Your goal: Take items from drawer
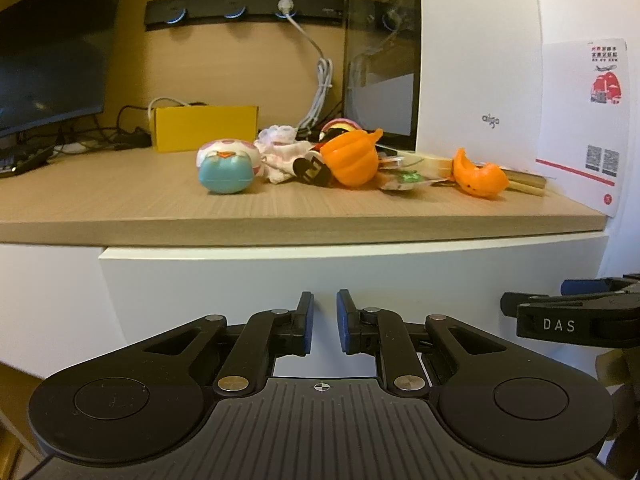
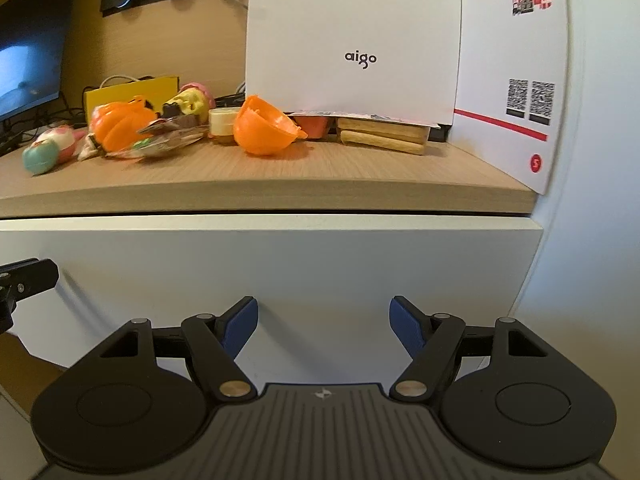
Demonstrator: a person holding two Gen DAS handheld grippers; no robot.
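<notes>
Both grippers before shut drawer [image 2: 280,256]

The left gripper [image 1: 325,322] is held level, its blue-padded fingers [image 1: 307,322] nearly together with only a narrow gap between them, gripping nothing. The right gripper [image 2: 324,330] sits level just beside it, fingers [image 2: 240,330] spread wide apart and empty.
</notes>
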